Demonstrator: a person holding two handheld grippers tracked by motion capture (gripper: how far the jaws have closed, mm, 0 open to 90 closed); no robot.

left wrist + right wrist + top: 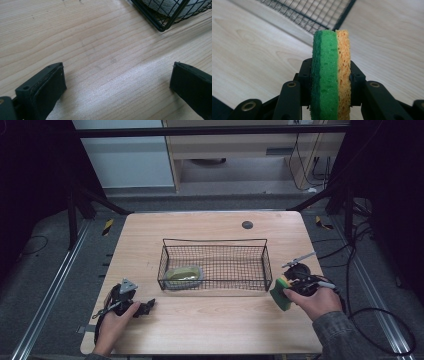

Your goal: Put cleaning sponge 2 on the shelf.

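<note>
1. High view: the sponge [280,293] is held in the right claw [286,292] just beside the wire basket's [215,242] right end, above the table [210,320]. The basket wall could be caught if the sponge is carried across too low. The left claw [148,306] rests apart, near the basket's left end.

2. Left gripper view: the jaws are seen wide apart over bare table, with nothing between them.

3. Right gripper view: the sponge [330,75] is clamped upright between the pads; being soft, it could be squeezed out or twisted.
</note>
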